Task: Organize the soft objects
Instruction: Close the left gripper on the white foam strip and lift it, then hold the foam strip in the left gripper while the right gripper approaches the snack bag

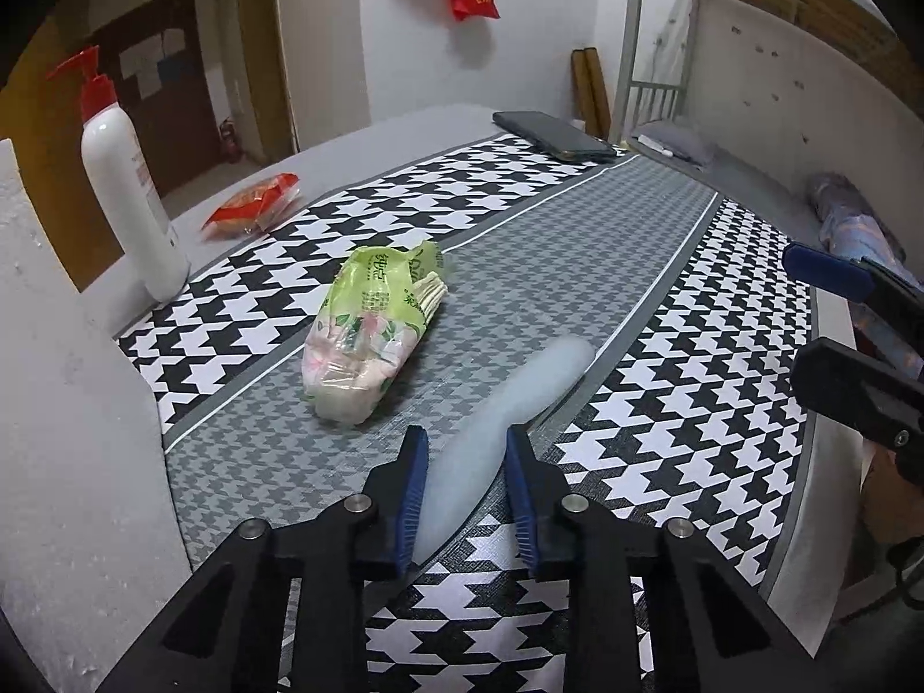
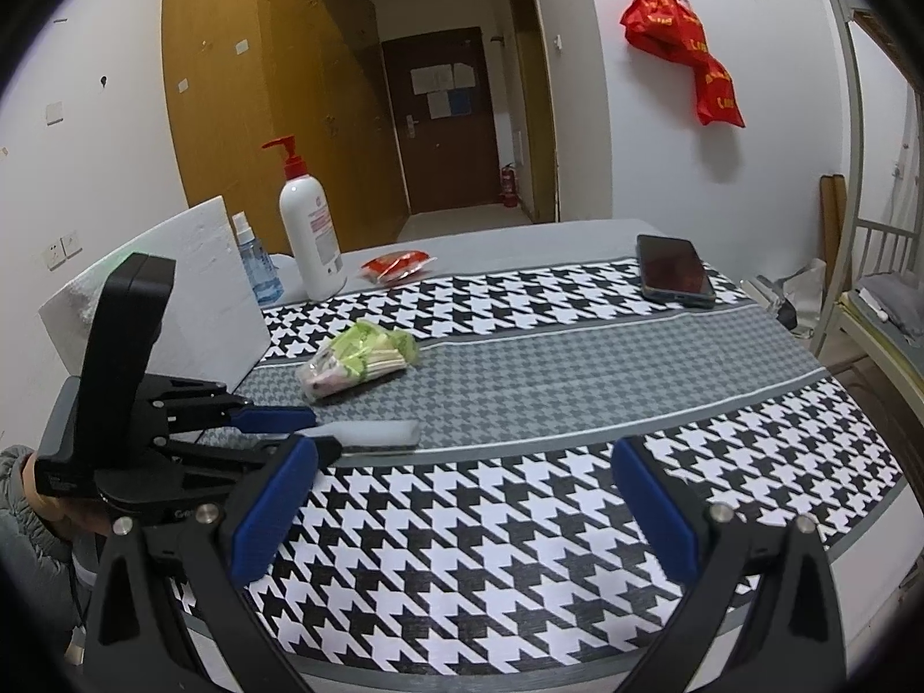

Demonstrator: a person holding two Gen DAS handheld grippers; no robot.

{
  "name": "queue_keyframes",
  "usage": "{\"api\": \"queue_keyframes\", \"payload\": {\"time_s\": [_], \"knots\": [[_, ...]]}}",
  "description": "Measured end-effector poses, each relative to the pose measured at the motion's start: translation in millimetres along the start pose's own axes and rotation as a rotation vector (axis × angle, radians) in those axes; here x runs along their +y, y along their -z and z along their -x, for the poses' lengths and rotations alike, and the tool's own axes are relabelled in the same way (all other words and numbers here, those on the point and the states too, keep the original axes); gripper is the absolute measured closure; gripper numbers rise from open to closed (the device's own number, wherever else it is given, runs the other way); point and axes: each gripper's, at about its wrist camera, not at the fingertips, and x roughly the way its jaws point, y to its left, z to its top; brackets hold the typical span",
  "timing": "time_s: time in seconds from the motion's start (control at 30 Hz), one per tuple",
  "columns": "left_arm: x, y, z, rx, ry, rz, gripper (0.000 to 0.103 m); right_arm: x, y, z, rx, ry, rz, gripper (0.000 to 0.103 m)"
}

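Tabletop [image 2: 577, 358] under one houndstooth cloth in black, white and grey fills both views, carrying everything in the scene. One white foam block [image 2: 190, 289] stands at its left edge. Beside it rises one tall white pump bottle with a red dispenser [image 2: 309, 231], and one small clear blue spray bottle [image 2: 257, 265] stands between bottle and block. One dark smartphone [image 2: 673, 270] lies flat near the far right corner. One green and pink floral plastic pack of soft tissues [image 1: 372, 335] lies on the grey middle band, its open end showing folded sheets. One long, pale translucent soft strip [image 1: 508, 410] rests just beside it on the same band, running diagonally towards the left tongs [image 1: 466, 491]. One small red snack packet [image 1: 254, 205] sits on bare grey surface near the pump bottle.

Left tongs stand narrow, blue pads either side of the strip's near end, the left pad against it; whether the right pad presses is not clear. Right tongs [image 2: 456, 508] hang wide apart over the near houndstooth band, holding nothing.
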Motion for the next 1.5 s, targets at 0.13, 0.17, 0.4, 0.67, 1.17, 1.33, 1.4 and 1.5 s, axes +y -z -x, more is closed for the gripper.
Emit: {"api": "queue_keyframes", "payload": {"time_s": [0.13,0.17,0.4,0.67,1.17,1.33,1.4,1.5], "knots": [[5,1,4,-0.017,0.018,0.036,0.085,1,0,0,0.005,0.004,0.004,0.000],[5,2,5,-0.020,0.022,0.044,0.085,1,0,0,0.006,0.005,0.005,0.000],[3,6,16,-0.053,0.055,0.057,0.092,3,-2,-2,0.016,0.019,0.013,0.000],[0,9,21,-0.063,0.030,0.025,0.093,5,-6,-1,0.012,0.030,0.028,0.000],[12,9,8,-0.008,0.027,0.087,0.073,5,-2,-2,0.035,0.015,0.047,0.000],[4,11,12,-0.018,0.022,0.058,0.095,5,-1,-3,0.049,0.015,0.061,0.000],[3,12,15,-0.030,0.039,0.065,0.095,5,-1,-3,0.052,0.017,0.067,0.000],[3,11,23,-0.065,0.031,0.067,0.095,7,-3,-2,0.055,0.023,0.077,0.000]]}}
